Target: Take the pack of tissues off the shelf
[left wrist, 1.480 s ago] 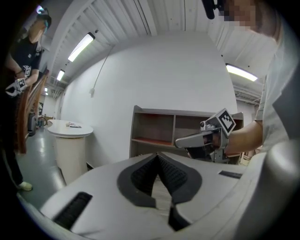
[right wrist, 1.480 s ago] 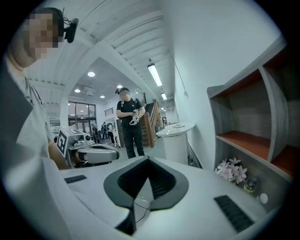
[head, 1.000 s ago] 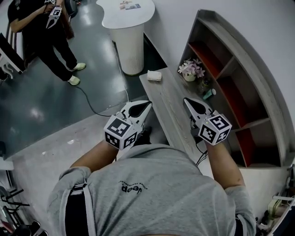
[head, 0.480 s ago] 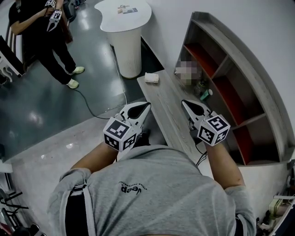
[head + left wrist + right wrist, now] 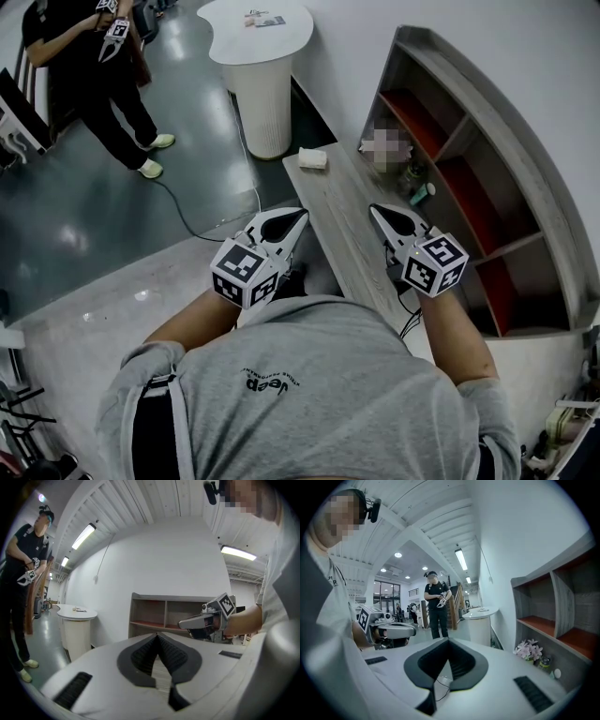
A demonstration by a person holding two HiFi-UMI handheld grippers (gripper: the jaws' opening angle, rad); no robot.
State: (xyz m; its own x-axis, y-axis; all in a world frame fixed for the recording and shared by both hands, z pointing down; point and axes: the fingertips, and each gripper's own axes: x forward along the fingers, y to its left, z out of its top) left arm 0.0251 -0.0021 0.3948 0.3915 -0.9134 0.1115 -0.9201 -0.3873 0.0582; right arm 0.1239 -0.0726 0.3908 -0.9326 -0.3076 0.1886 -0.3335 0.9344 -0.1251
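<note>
Just ahead of my chest, my left hand-held gripper (image 5: 296, 217) was clenched, its jaws shut on nothing. My right hand-held gripper (image 5: 376, 210) looked the same, pads meeting at the tip with nothing between them. The right one hung over the near part of the bench (image 5: 349, 234), and the left sat just off the bench's left edge, above the floor.

The pack of tissues (image 5: 313, 157) lay flat at the far end of the bench, close to its left corner and well apart from both grippers. It was small in the head view, so I could not make out its wrapping; I took it for a soft film-wrapped pack.

I judged it light and squashy, with a skin that might slip. A hard pinch would only crush it, so I would open the jaws wide, come in low, and close gently across its narrower sides near the middle. Farther right, the flowers (image 5: 528, 649) stood against the shelf unit (image 5: 487, 141), clear of that approach.
</note>
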